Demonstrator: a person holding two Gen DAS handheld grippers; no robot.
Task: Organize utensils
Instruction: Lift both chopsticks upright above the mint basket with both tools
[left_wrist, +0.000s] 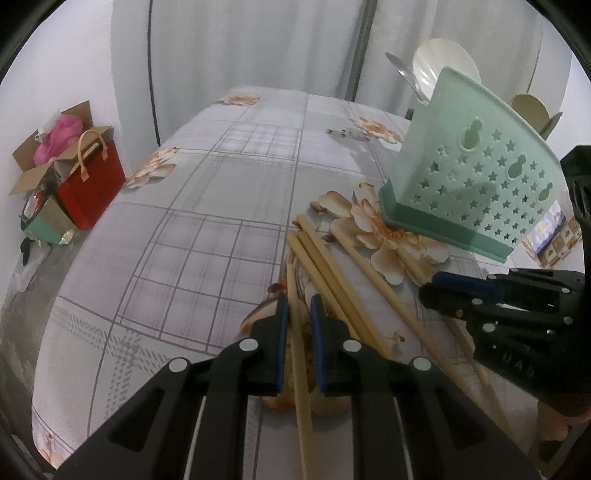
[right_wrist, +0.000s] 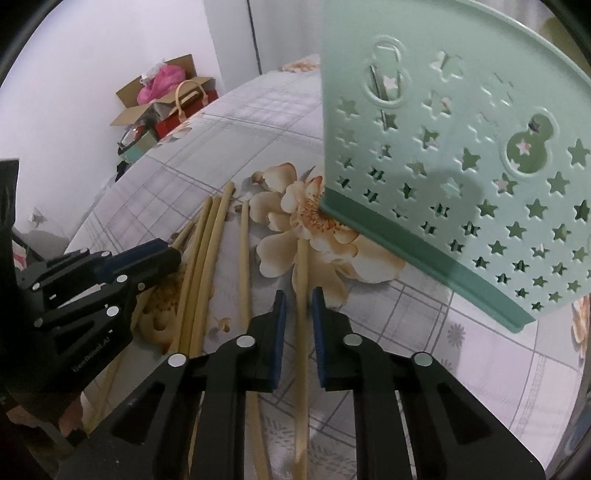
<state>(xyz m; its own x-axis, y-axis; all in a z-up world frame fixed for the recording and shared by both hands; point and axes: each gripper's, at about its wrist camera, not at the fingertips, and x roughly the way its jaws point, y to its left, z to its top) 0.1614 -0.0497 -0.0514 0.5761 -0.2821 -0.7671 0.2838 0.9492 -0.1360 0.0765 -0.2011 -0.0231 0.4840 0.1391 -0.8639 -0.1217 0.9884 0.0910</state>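
Two tools are each down over a single chopstick from the loose pile on the bed, so the step in hand is the pick-up, one stick per hand. The left tool (left_wrist: 296, 325) has its blue pads drawn narrow around one pale chopstick (left_wrist: 295, 332) that runs up between them; the pads look to be at the stick's sides, though whether they truly pinch it is hard to tell. The right tool (right_wrist: 298, 317) is likewise narrow about its own chopstick (right_wrist: 302, 280), whose far end reaches under the edge of the flower print by the holder; a thin gap seems to show on either side, so I judge it closing rather than firmly gripped. The remaining chopsticks (right_wrist: 207, 251) lie fanned between the two tools on the checked bedsheet (left_wrist: 177, 229). The green star-punched utensil holder (left_wrist: 476, 173) stands tilted just beyond them, to the right, with pale spoons (left_wrist: 439, 62) already rising from its top. Next, each stick needs a sure pinch, a lift clear of its neighbours, a swing to upright, and a drop through the holder's open top, which faces away from both cameras.
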